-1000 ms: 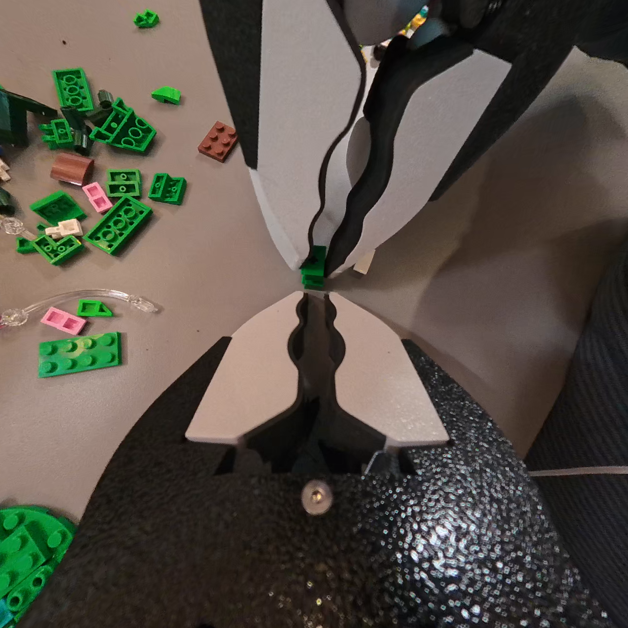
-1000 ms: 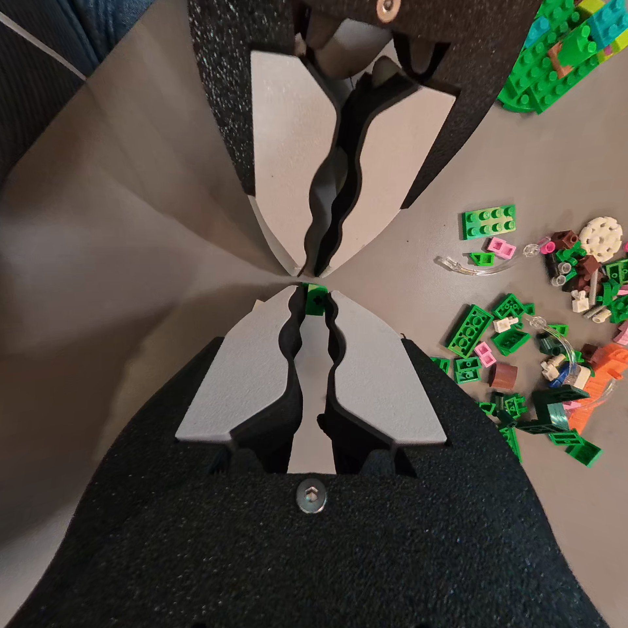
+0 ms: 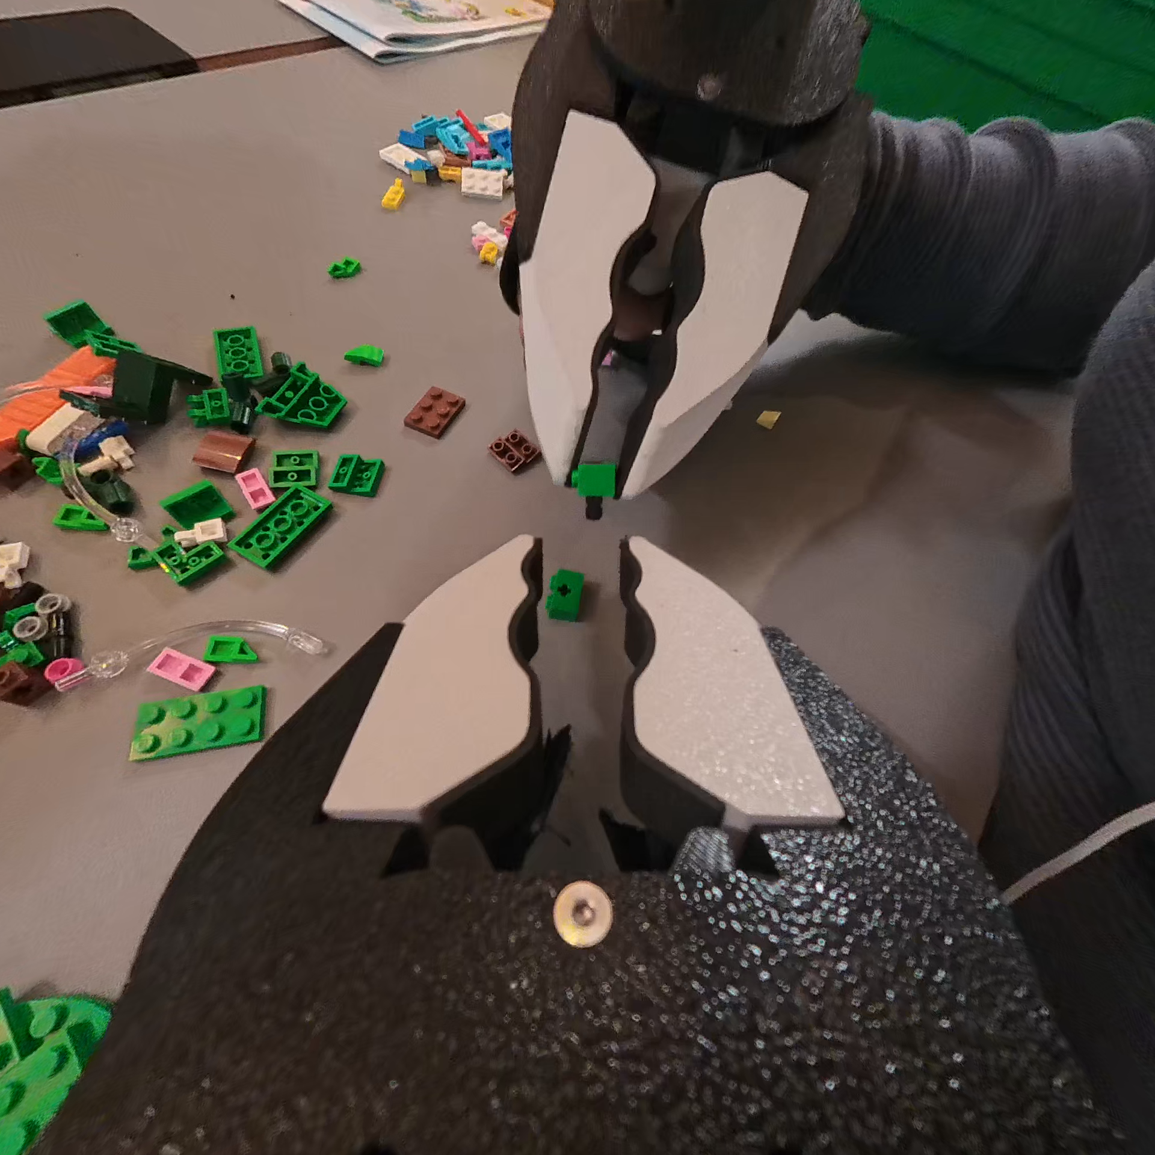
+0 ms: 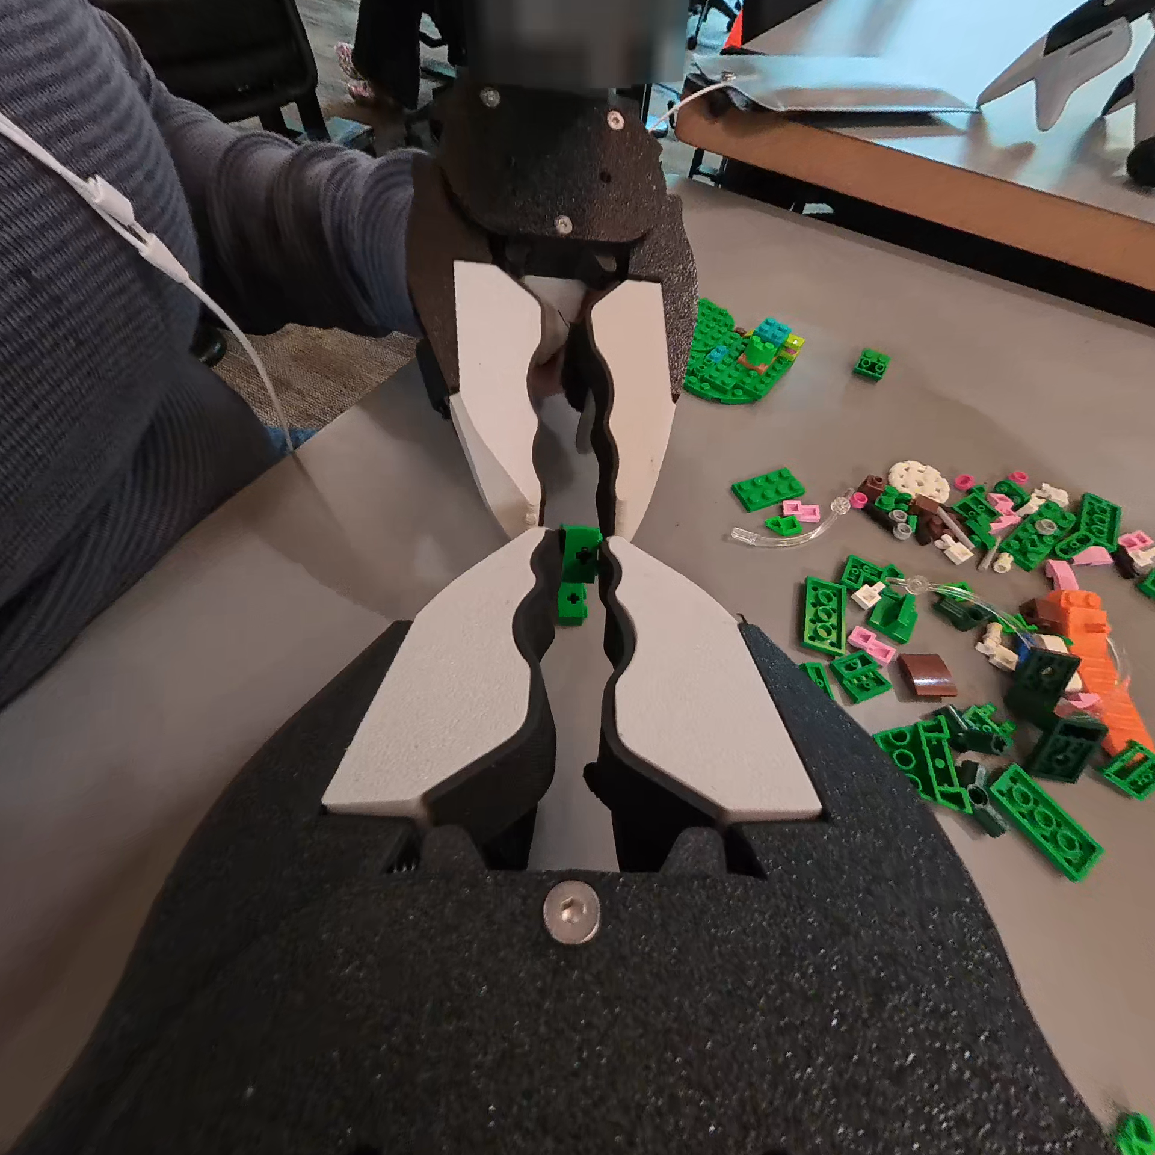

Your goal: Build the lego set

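Lego brick (image 3: 565,595) lies loose on the worktop (image 3: 250,187) between your released left tool (image 3: 581,550); regrasp it squarely, while your right tool (image 3: 594,494) pinches its green brick (image 3: 595,480).

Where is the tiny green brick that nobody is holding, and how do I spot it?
Find the left gripper, low in its own view, jaws open. On the grey table between those jaws lies the loose green brick. Unlike its twin, pinched by the right gripper, nothing grips it.
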A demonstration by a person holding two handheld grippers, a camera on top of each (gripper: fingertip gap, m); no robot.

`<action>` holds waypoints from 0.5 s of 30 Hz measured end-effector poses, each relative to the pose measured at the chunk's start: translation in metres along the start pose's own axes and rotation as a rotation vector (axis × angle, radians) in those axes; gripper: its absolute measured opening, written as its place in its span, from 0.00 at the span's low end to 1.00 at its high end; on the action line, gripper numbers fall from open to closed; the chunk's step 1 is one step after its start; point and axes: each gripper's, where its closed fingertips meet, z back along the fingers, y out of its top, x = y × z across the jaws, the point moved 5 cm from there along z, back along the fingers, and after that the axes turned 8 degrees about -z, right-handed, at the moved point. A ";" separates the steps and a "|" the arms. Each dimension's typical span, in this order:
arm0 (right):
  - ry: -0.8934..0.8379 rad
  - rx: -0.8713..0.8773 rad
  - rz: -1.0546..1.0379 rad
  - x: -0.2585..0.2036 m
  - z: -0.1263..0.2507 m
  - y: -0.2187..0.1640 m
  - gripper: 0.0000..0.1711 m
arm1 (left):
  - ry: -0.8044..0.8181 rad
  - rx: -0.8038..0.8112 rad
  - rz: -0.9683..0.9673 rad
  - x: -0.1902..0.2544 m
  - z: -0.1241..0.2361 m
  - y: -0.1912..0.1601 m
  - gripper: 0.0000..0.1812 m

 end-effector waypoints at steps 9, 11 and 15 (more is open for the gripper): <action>-0.018 0.028 0.051 -0.001 0.001 0.007 0.06 | -0.046 0.073 0.050 -0.001 0.008 0.004 0.13; -0.023 0.033 0.062 -0.001 0.002 0.008 0.06 | -0.083 0.081 0.069 0.001 0.008 0.005 0.14; -0.032 0.048 0.076 0.000 0.006 0.009 0.06 | -0.071 0.080 0.062 -0.001 0.011 0.005 0.14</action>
